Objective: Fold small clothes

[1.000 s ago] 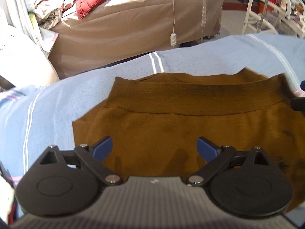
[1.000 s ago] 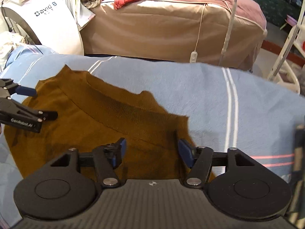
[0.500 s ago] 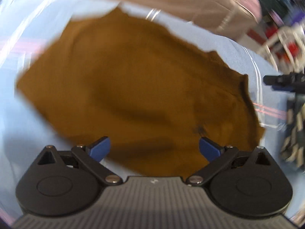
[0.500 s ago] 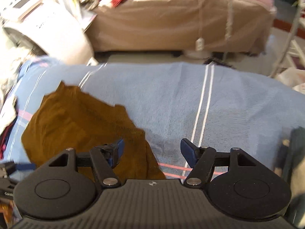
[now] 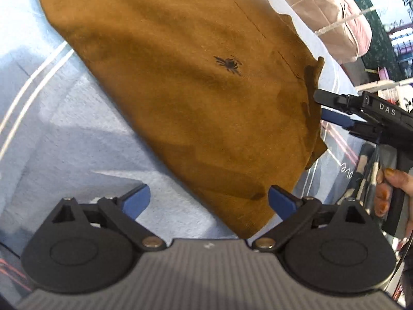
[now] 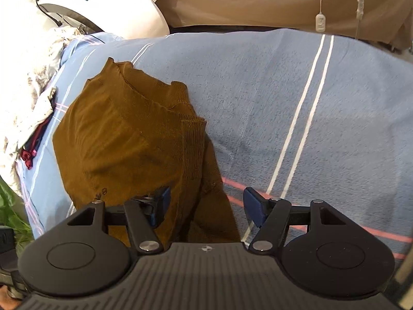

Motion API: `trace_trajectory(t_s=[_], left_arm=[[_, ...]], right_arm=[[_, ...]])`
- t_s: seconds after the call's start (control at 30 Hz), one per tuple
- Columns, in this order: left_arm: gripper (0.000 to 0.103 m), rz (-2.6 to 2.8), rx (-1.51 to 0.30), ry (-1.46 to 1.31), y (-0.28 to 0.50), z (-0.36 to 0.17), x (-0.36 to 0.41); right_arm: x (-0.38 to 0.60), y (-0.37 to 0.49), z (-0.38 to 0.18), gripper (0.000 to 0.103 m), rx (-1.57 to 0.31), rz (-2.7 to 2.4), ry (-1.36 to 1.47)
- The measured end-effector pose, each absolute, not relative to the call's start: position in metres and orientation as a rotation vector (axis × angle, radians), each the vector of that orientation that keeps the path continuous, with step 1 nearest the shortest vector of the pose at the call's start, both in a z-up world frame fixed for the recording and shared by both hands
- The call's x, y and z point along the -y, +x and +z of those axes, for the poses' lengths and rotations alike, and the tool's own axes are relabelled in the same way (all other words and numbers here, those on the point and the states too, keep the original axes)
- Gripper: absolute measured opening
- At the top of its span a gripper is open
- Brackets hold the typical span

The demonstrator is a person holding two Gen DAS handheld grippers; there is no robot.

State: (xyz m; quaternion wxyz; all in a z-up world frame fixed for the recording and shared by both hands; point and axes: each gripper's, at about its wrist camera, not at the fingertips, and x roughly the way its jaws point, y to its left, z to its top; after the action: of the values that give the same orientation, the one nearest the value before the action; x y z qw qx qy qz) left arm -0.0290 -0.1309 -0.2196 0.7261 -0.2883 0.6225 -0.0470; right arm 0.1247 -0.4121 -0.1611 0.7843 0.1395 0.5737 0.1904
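A brown knit garment [image 5: 196, 82] with a small black spider mark [image 5: 229, 64] lies flat on the blue blanket [image 5: 85, 129]. It also shows in the right wrist view [image 6: 134, 139], with its ribbed band toward the right. My left gripper [image 5: 209, 201] is open, hovering over the garment's near corner. My right gripper [image 6: 205, 204] is open, straddling the garment's near right edge; it also shows in the left wrist view [image 5: 333, 108] at the garment's right edge.
The blue blanket [image 6: 296, 103] has white and pink stripes. A white machine [image 6: 103, 7] and a tan-covered bed [image 6: 258, 0] stand behind. Crumpled light cloth [image 6: 28, 98] lies at the left. Patterned fabric [image 5: 366, 175] lies by the person's hand.
Both grippers pulled back and swung toward the garment's near side. The left gripper turned to view the garment from the lower corner; the right gripper now sits at its right edge. Both stayed open.
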Motion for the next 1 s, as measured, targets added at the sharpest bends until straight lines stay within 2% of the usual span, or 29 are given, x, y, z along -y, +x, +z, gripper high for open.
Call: trace_trajectory(t_s=[0.17,0.27,0.37,0.43,0.47,0.67,0.73,0.97,1.0], left_arm=[[0.101,-0.072,-1.336,-0.761,-0.038,-0.221,0.138],[0.097,-0.095,-1.322,-0.809,-0.040,-0.222,0.147],[0.079,-0.108,-1.295,-0.902,-0.040,-0.227,0.145],[0.046,-0.118,-1.302,-1.031,-0.040,-0.239,0.139],[0.041,-0.117,-1.323,-1.067,-0.041,-0.244,0.139],[0.036,-0.128,-1.320,-1.125,-0.042,-0.250,0.139],[0.027,-0.105,-1.321,-1.160,-0.048,-0.251,0.135],[0.020,-0.105,-1.329,-1.166,-0.045,-0.256,0.141],[0.019,-0.110,-1.335,-1.167,-0.044,-0.257,0.144]], right_arm=[[0.413,0.128,-0.171,0.103,-1.255,0.446,0.342],[0.421,0.127,-0.172,0.103,-1.257,0.471,0.414],[0.421,0.125,-0.173,0.103,-1.276,0.520,0.438],[0.423,0.125,-0.174,0.103,-1.284,0.514,0.448],[0.424,0.126,-0.175,0.103,-1.290,0.508,0.465],[0.421,0.126,-0.176,0.103,-1.295,0.534,0.477],[0.418,0.128,-0.177,0.103,-1.295,0.543,0.488],[0.409,0.133,-0.175,0.103,-1.334,0.524,0.393],[0.409,0.132,-0.174,0.079,-1.335,0.504,0.368]])
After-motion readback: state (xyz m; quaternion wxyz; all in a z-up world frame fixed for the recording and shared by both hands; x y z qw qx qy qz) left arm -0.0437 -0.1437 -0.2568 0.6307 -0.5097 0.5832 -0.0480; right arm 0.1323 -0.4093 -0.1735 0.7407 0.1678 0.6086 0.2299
